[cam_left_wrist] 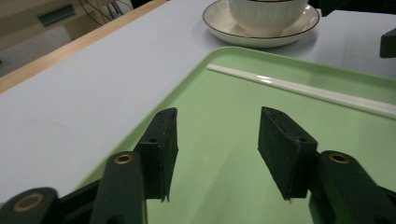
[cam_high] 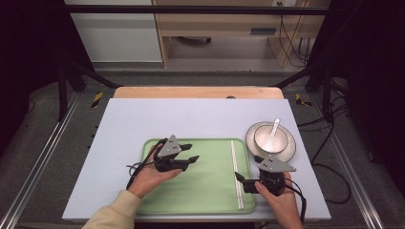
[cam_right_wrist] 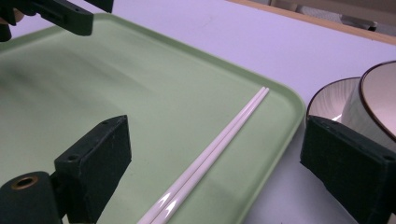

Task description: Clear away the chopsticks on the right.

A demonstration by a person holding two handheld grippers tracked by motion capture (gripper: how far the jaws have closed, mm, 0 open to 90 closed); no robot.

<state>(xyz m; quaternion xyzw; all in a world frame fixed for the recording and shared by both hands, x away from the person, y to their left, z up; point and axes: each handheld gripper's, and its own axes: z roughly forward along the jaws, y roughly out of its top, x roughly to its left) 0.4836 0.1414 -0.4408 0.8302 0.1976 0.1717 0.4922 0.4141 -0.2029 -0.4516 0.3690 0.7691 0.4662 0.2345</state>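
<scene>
Nearest the camera, the right gripper (cam_high: pixel 252 179) sits at the near right edge of the green tray (cam_high: pixel 200 191), held in the person's right hand (cam_high: pixel 282 198); its jaws stand wide open and hold nothing, straddling the pair of white chopsticks (cam_right_wrist: pixel 210 154) that lie side by side along the tray's right side. The left gripper (cam_high: pixel 190 153), in the left hand (cam_high: pixel 150 174), hovers over the tray's far left part, its jaws parted about halfway and empty, pointing right.

The desk (cam_high: pixel 143 119) carries a pale lavender-white top. On it lies the tray, then, off its far right corner, a cream saucer (cam_high: pixel 291 148) with a dark rim. A ribbed white bowl (cam_high: pixel 271 138) stands on the saucer, with a white soup spoon (cam_high: pixel 273 132) resting inside. No readable writing or labels appear on any item.
</scene>
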